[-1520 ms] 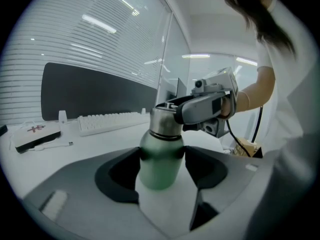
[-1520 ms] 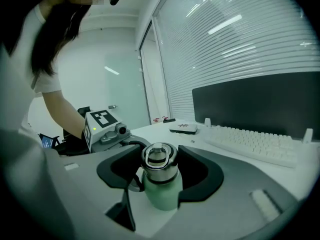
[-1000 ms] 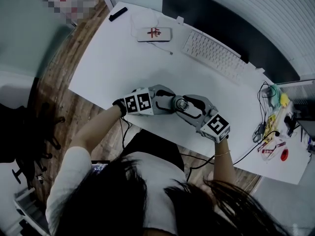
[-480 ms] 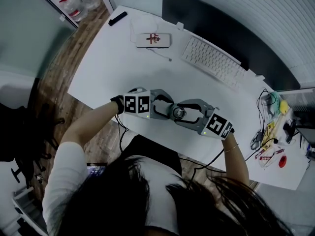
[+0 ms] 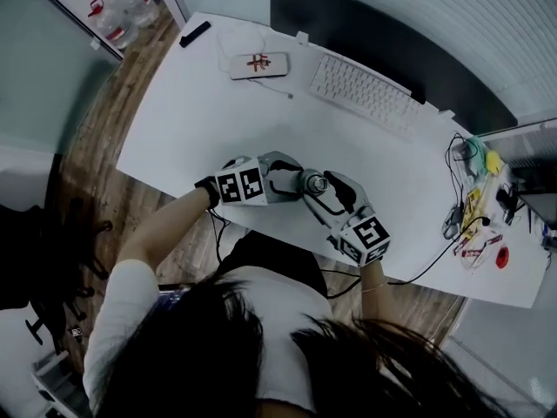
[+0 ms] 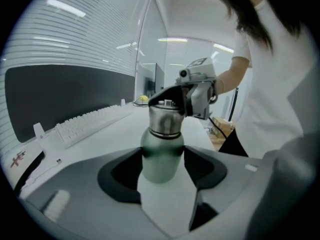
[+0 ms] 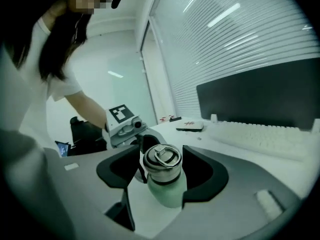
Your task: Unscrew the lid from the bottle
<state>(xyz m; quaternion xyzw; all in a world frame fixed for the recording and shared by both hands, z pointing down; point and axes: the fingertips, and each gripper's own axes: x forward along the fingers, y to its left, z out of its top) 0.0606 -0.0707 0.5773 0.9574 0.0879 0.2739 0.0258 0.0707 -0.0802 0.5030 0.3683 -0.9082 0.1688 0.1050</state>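
pale-green metal bottle (image 6: 160, 156): matte, upright on white desk (image 5: 209, 120), near its front edge
brushed-steel screw lid (image 7: 161, 160): ring handle on top, seated on bottle
left gripper (image 6: 161, 159): clamped on green body
right gripper (image 7: 161, 170): clamped round lid

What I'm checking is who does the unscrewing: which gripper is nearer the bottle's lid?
Right. The right gripper has its jaws closed on the lid itself, at the top. The left gripper clamps the bottle lower down, on its green body below the lid.
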